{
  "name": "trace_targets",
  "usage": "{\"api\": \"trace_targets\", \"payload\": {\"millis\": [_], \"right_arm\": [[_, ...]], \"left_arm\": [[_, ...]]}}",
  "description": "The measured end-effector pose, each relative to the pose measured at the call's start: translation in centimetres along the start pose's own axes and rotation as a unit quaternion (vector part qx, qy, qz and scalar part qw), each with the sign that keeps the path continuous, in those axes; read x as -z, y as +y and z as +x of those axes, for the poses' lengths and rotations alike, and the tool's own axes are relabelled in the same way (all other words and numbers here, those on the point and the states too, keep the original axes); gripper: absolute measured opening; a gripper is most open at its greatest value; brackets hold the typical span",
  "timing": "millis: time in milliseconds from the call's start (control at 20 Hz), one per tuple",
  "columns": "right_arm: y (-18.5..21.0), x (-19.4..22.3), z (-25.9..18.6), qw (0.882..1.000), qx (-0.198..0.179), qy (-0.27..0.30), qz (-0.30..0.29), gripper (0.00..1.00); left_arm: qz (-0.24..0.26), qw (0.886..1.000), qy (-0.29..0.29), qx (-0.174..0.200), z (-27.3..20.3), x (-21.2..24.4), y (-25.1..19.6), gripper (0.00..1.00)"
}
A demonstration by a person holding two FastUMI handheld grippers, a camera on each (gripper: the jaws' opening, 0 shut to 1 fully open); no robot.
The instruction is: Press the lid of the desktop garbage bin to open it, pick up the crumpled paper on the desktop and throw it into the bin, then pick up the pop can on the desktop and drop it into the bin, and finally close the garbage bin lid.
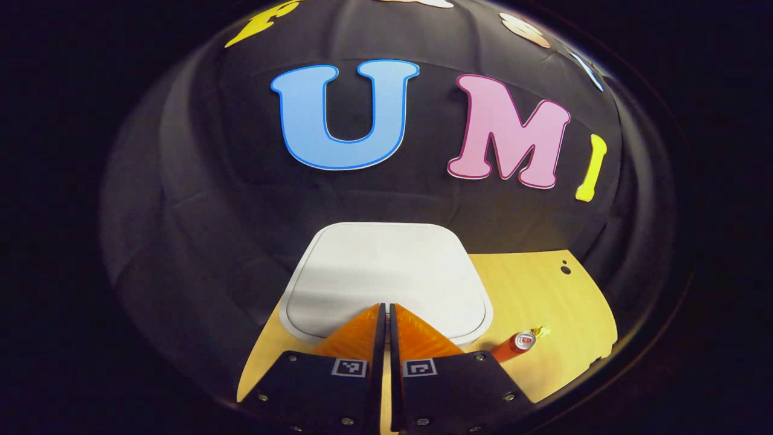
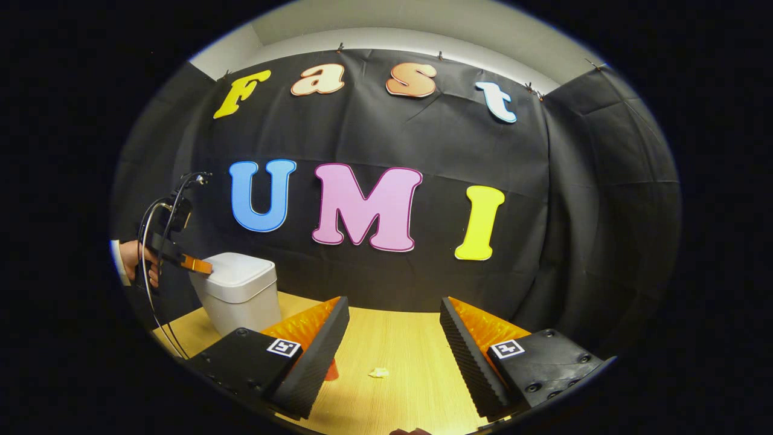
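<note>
Wooden desktop (image 2: 398,338) holds the closed white bin (image 1: 386,275); my left gripper (image 1: 385,311), fingers together, hovers over its lid, my right gripper (image 2: 392,338) spread wide above the crumpled paper (image 2: 378,373).

A light wooden table (image 2: 410,338) with a visible grain runs across the near part of the scene, its far edge meeting the black cloth wall (image 2: 567,199) that hangs behind it in soft folds. On the table's far right corner, in the left gripper view, sits a small dark round hole (image 1: 565,269). Above the cloth, a pale grey wall (image 2: 386,30) shows, and small clips (image 2: 340,46) pin the cloth's top edge.
</note>
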State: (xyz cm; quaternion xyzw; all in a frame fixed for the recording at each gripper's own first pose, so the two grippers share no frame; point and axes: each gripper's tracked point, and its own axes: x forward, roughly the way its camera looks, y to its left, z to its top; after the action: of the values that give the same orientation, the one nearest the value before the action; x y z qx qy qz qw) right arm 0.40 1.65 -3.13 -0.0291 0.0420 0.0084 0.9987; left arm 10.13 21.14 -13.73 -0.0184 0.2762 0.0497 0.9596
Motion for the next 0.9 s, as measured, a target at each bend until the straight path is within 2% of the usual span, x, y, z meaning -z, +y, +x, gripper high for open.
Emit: {"api": "trace_targets", "payload": {"millis": [50,450,650,700,750,800,850,900], "right_arm": [[0.0,0.1,0.0,1.0,-0.001,0.002,0.001,0.98],[-0.6,-0.1,0.4,1.0,0.003,0.008,-0.003,0.98],[-0.8,0.1,0.4,1.0,0.004,0.009,-0.008,0.98],[-0.7,0.1,0.3,1.0,0.005,0.01,-0.008,0.98],[-0.7,0.1,0.4,1.0,0.006,0.011,-0.009,0.98],[-0.7,0.2,0.5,1.0,0.006,0.011,-0.011,0.98],[-0.7,0.1,0.4,1.0,0.006,0.011,-0.011,0.98],[-0.6,0.0,0.6,1.0,0.006,0.01,-0.012,0.98]], "left_arm": [[0.006,1.0,-0.003,0.0,0.0,-0.1,0.0,0.07],[0.022,0.999,-0.035,-0.024,0.0,-1.6,0.5,0.08],[0.049,0.994,-0.09,-0.034,-1.0,-4.6,0.5,0.13],[0.055,0.992,-0.106,-0.037,-1.3,-5.6,0.5,0.22],[0.06,0.99,-0.12,-0.038,-1.7,-6.5,0.4,0.22],[0.061,0.989,-0.129,-0.031,-2.2,-7.1,-0.1,0.39],[0.059,0.988,-0.138,-0.026,-2.7,-7.4,-0.6,0.48],[0.054,0.987,-0.147,-0.023,-3.3,-8.0,-0.8,0.72]]}}
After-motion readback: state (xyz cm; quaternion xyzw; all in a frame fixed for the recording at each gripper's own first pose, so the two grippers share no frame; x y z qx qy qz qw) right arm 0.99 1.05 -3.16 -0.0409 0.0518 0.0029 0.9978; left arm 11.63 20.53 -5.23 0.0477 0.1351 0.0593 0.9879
